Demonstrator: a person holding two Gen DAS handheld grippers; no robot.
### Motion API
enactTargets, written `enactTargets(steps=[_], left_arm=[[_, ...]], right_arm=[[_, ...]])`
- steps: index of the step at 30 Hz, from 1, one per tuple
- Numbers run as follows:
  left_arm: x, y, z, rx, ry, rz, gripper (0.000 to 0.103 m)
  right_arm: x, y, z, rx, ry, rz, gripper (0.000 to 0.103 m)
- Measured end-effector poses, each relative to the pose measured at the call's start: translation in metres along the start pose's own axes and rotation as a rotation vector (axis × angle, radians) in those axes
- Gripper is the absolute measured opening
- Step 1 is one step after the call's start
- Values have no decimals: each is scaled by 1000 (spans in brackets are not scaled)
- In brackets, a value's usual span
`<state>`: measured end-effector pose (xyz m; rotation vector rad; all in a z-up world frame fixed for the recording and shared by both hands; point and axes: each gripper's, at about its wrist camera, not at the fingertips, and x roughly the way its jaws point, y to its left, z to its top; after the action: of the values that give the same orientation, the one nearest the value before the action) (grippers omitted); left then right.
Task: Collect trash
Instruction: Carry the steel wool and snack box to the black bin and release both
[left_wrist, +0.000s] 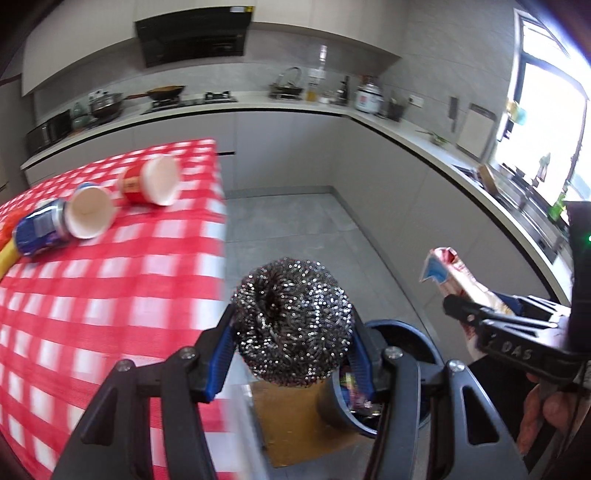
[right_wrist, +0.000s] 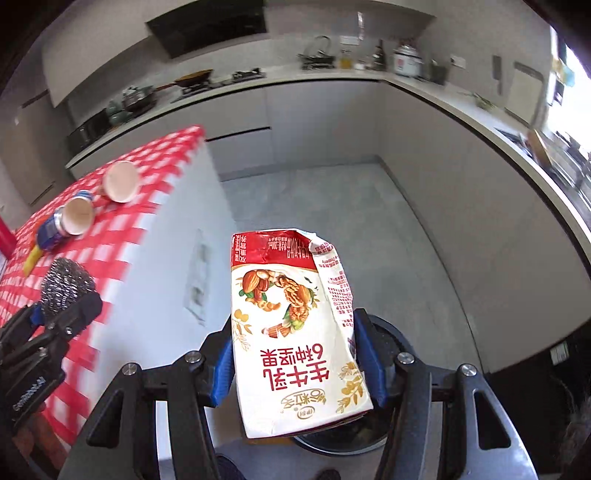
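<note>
My left gripper (left_wrist: 293, 325) is shut on a steel wool scourer (left_wrist: 291, 314), held just off the table's edge above a dark round bin (left_wrist: 340, 406) on the floor. My right gripper (right_wrist: 295, 339) is shut on a crumpled white and red milk carton (right_wrist: 291, 332), with the bin (right_wrist: 391, 343) right under it. The left wrist view shows the right gripper (left_wrist: 484, 302) and its carton (left_wrist: 454, 273) at the right. The right wrist view shows the left gripper (right_wrist: 59, 306) with the scourer (right_wrist: 66, 284) at the left.
On the table with a red checked cloth (left_wrist: 92, 314) lie a red paper cup (left_wrist: 151, 184), a white paper cup (left_wrist: 90, 212) and a dented blue can (left_wrist: 40, 230). A brown board (left_wrist: 291, 417) lies by the bin. Kitchen counters run along the back and right.
</note>
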<state>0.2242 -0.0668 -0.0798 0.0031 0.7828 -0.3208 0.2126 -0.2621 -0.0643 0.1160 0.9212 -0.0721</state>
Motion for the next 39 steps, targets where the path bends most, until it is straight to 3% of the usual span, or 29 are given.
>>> enactTargets(steps=[9,13,16,18,29,39], left_arm=[[31,-47,-19,23,48,-11,56],[47,-63,-30,19,75,0,56],[55,-70,-37,17,88,13,56],[62,-76,-41,14,98,23,56],[101,-115,-69,-24,149,12,56],[131,-154,-72,-56,171,1,57]], right_arm=[[43,-62,-32,28,91,-23,60],[64,-79,-42,29,127,2,60],[89,-86,-47,22,201,50,64],[96,-95,-48,30,188,29,73],[81,-147,-31,152,76,-48,73],[80,-167,-41,129,87,-73,73]])
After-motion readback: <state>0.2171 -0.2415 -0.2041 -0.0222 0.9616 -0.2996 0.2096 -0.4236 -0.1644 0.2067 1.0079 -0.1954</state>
